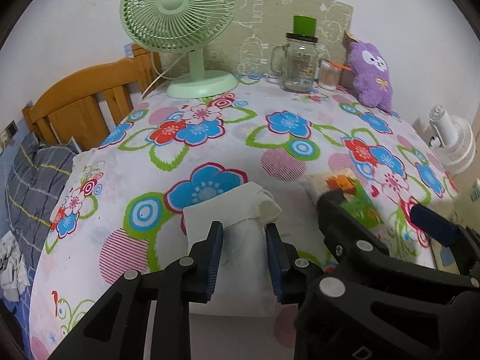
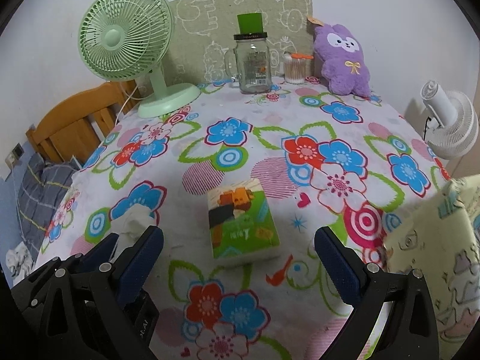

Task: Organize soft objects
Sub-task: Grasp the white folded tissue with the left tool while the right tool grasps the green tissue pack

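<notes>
Across the flowered tablecloth [image 2: 339, 156], clutter only along the far edge: green desk fan [image 2: 126, 39] at ten o'clock, glass mug jar [image 2: 253, 66] with a green cap at twelve, cotton-swab cup [image 2: 295, 70] just beside it, purple plush toy [image 2: 342, 60] at one o'clock leaning on the patterned backboard [image 2: 210, 15]. Off the table at three o'clock, a white floor fan [image 2: 450, 123]; at nine o'clock, a wooden headboard [image 2: 75, 120] and plaid bedding [image 2: 39, 186].

In the left wrist view, left gripper [image 1: 244, 255] with jaws parted, a white folded cloth [image 1: 237, 213] lying between the blue pads [image 1: 214, 258]; contact with either pad impossible to judge, so released or lightly closing — cannot tell. Near edge of the cloth hidden beneath the black frame. At two o'clock from it, the right gripper's [image 2: 238, 258] body blocking most of a small tissue pack [image 2: 240, 222], only an orange-and-green corner showing.

In the right wrist view, right gripper spread wide and empty, hovering over the tissue pack, which lies flat at centre, clear of both fingers. At nine o'clock, the left gripper's frame covering the cloth, only a white bunched end poking out. At four o'clock, a pale yellow printed fabric thing [image 2: 444, 255], cut off by the lens edge and too blurred to identify.
</notes>
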The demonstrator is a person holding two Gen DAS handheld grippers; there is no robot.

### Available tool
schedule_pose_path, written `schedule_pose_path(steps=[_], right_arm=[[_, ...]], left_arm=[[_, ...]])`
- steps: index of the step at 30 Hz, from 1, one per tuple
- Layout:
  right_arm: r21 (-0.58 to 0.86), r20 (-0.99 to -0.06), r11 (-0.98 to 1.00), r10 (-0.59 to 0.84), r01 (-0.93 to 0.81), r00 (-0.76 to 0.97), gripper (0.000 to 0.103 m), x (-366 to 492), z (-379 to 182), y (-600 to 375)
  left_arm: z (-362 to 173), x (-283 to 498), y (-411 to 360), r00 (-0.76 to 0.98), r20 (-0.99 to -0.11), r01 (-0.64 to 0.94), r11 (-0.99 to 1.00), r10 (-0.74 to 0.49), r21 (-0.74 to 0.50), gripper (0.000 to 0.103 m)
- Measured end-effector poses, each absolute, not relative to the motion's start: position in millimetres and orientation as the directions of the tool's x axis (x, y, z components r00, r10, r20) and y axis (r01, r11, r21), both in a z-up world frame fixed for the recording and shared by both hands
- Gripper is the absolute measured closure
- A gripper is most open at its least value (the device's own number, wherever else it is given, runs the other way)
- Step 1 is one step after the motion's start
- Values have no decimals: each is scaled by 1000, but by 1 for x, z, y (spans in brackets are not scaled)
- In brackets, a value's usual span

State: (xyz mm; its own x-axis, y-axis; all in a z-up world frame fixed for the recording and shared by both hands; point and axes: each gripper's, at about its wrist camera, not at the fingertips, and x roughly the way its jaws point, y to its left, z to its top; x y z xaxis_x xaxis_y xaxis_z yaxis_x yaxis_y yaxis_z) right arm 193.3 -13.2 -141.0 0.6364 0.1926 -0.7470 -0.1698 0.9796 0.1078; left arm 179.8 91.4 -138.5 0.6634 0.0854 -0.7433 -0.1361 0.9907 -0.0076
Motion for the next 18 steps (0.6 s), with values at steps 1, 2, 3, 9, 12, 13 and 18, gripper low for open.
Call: schedule_pose_path(steps=[1,2,3,9,12,13,18], right_arm=[[112,-750,979,195,-169,632,2,196,-142,-13],[115,-752,979,198,-170,629,6,198,-144,-12],[114,-758,978,197,-172,622,10,201,-146,-11],[101,-788,979,186,-174,587,25,212,-160,-9],[97,-795,980,183,-176,579,37,214,-164,-8],[94,-797,980,181,-177,577,40,214,-165,-8],[91,-801,978,182,-185,570,52,214,-166,-7]], left_arm=[[-140,181,92,662,-745,-139,990,85,-10,75],[-141,182,93,659,-748,-143,990,86,-13,75],[-143,184,93,656,-750,-145,989,88,-11,75],[-151,189,91,644,-760,-132,991,85,0,75],[-153,190,89,644,-760,-126,992,91,12,75],[-153,190,89,645,-759,-125,992,94,16,75],[-152,188,87,645,-758,-119,993,96,25,75]])
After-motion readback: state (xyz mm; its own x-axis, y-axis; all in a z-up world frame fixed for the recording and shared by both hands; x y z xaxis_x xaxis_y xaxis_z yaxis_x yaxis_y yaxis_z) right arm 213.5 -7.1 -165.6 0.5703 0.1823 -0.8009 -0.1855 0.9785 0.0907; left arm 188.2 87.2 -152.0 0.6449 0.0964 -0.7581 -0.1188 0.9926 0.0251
